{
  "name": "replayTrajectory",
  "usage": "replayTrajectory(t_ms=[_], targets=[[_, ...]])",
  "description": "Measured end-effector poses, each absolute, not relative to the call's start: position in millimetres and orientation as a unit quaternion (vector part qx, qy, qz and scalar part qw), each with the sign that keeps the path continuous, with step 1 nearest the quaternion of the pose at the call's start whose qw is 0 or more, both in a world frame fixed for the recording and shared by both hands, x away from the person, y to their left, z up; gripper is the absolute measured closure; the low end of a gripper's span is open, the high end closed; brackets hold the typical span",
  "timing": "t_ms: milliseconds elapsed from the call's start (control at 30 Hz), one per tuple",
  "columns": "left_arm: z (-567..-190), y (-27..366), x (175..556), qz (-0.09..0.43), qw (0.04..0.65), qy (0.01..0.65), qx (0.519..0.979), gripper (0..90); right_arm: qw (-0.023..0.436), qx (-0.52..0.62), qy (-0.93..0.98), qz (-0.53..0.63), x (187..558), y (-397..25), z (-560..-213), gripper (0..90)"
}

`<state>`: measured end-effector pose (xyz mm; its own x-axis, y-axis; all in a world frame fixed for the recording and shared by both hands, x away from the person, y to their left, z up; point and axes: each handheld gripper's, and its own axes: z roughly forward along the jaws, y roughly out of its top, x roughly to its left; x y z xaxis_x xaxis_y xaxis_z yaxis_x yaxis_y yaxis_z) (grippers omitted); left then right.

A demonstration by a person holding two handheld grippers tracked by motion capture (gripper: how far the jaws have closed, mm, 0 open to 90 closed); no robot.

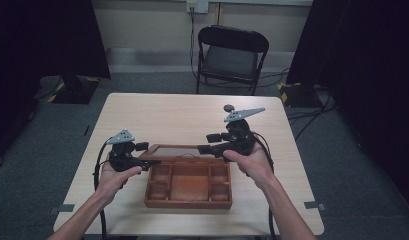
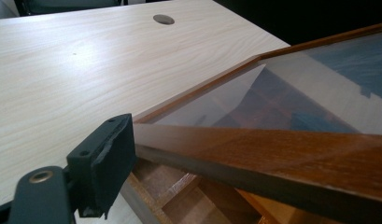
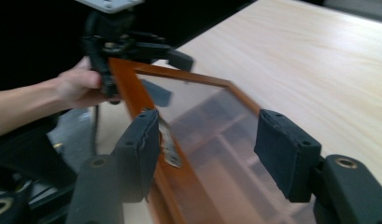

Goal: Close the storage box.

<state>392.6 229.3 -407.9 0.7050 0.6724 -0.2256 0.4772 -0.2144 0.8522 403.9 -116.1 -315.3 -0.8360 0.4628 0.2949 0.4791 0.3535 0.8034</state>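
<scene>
Wooden box (image 1: 188, 187) at table's (image 1: 192, 112) 6 o'clock; glass lid (image 1: 176, 150) raised. Left gripper (image 1: 153, 162) clamped on lid's frame, right gripper (image 3: 205, 151) gaping astride it. Stiff, fragile: hold by frame, never glass.

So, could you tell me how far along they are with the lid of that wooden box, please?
The glass lid is already raised off the wooden box, whose compartments lie exposed. In hand: the left hand-held gripper grips the lid's frame, and the right hand-held gripper straddles its other edge, jaws open. Whether it then swings fully open or shut cannot be told.
</scene>
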Motion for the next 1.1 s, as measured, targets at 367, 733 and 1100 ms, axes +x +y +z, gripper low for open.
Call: replayTrajectory(t_ms=[367, 733, 1100], targets=[[-416.0, 229.9, 389.1, 0.099, 0.494, 0.374, 0.779, 15.6, 0.059, -0.24, -0.853, -0.459, 399.2, -93.0, -323.1, 69.0], [-419.7, 227.2, 388.9, 0.091, 0.488, 0.37, 0.785, 15.7, 0.089, -0.228, -0.865, -0.437, 405.1, -75.3, -330.1, 81.7], [-425.4, 224.9, 394.3, 0.088, 0.474, 0.372, 0.793, 16.6, 0.078, -0.22, -0.87, -0.435, 402.7, -77.4, -335.4, 82.5]])
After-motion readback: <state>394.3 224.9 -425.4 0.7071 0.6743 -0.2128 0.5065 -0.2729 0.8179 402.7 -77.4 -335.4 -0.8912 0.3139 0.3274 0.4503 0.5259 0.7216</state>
